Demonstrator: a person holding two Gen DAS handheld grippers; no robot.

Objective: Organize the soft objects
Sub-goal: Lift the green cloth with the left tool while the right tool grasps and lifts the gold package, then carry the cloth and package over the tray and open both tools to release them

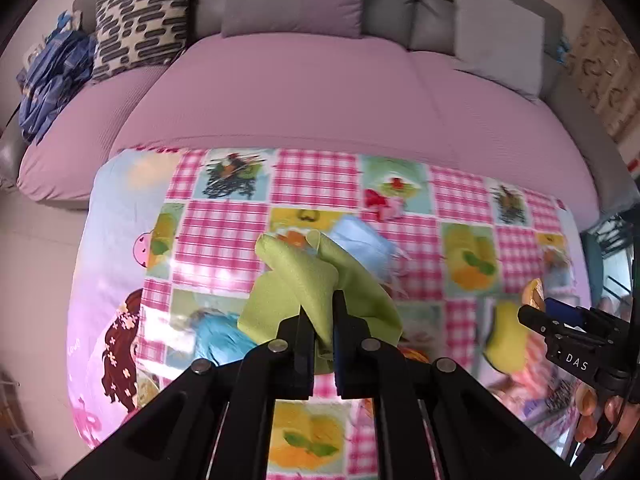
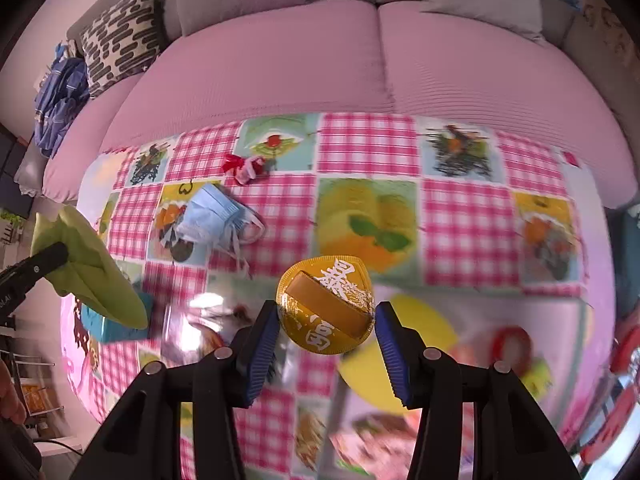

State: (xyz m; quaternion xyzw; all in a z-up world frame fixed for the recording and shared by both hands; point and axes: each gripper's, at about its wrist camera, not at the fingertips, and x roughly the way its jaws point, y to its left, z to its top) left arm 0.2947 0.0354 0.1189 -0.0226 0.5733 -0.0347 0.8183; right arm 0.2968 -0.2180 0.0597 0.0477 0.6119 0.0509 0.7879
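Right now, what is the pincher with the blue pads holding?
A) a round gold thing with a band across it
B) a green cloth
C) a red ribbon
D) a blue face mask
A: the right gripper has the round gold thing squeezed between its blue pads, above the checked cloth.

A green cloth [image 1: 320, 280] hangs crumpled above the checked table, pinched at a fold, its loose ends drooping. A gold, coin-shaped soft piece [image 2: 326, 306] with white characters and a tan band is held tilted off the table. A blue face mask [image 2: 218, 216] lies flat, straps spread; just beyond it lies a red-and-white ribbon bundle [image 2: 244, 170]. A teal cloth [image 2: 108, 326] lies partly under the green cloth.
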